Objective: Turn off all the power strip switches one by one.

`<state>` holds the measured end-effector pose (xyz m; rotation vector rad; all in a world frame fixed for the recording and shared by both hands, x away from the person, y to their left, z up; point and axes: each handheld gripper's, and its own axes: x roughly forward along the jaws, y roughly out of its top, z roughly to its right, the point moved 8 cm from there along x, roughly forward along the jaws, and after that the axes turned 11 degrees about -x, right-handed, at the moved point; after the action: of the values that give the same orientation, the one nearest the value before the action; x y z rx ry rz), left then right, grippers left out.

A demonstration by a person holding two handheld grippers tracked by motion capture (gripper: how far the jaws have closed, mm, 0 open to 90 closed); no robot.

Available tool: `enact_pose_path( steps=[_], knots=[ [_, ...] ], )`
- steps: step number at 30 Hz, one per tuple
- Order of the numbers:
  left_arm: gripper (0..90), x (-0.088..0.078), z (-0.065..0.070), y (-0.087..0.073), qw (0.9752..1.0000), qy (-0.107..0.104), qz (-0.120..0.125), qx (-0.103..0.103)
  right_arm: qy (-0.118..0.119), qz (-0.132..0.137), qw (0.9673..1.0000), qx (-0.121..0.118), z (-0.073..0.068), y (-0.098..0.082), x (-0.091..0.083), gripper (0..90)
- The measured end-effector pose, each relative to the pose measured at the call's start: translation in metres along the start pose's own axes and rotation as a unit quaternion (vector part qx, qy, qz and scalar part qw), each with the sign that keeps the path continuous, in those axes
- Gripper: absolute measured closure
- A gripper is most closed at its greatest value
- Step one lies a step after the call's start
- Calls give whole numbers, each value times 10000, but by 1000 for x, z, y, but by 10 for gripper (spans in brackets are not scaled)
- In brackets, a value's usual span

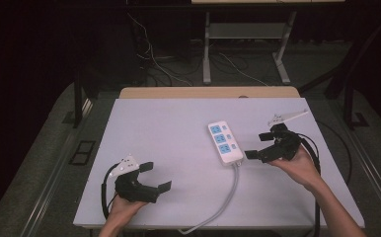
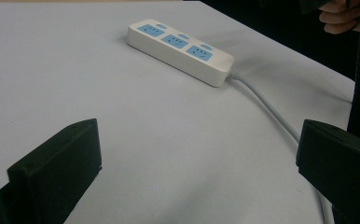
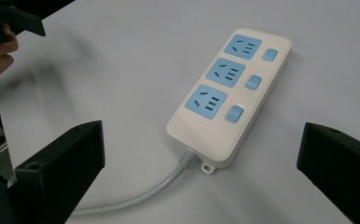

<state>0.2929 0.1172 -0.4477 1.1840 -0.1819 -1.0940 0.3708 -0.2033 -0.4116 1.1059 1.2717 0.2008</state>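
A white power strip [image 1: 224, 142] with three blue sockets and three blue switches lies right of the table's middle. Its grey cable [image 1: 233, 187] runs off the near edge. My right gripper [image 1: 256, 146] is just right of the strip, open, jaws pointing left at its cable end. In the right gripper view the strip [image 3: 229, 93] lies between and beyond the open jaws of the right gripper [image 3: 201, 142], untouched. My left gripper [image 1: 157, 176] is open near the front left, holding nothing. In the left gripper view, the left gripper [image 2: 199, 140] faces the strip [image 2: 180, 51] and cable [image 2: 271, 109] from a distance.
The white tabletop [image 1: 169, 128] has a wooden strip [image 1: 208, 92] along its far edge. Behind it stand a desk's metal legs [image 1: 207, 49] and loose cables on the floor [image 1: 154, 64]. Dark floor surrounds the table on both sides.
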Motion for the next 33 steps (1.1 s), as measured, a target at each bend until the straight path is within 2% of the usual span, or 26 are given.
enact_pose_path(
  steps=[22,23,26,27,30,33],
  knots=[
    [0,0,0,0,10000,-2,3,4,-42,-95,9999,58,17,18,27,10],
    [0,0,0,0,10000,-2,6,-3,-46,-128,9999,58,18,18,28,62],
    [0,0,0,0,10000,-3,14,-5,-51,-155,9998,79,22,19,32,79],
    [0,0,0,0,10000,0,12,-2,-56,-171,9998,96,23,19,33,146],
    [0,-1,0,0,10000,-6,15,-2,43,-141,9998,148,25,19,35,213],
    [0,-1,0,0,10000,-5,16,-7,189,-134,9996,166,27,18,38,316]
  ],
)
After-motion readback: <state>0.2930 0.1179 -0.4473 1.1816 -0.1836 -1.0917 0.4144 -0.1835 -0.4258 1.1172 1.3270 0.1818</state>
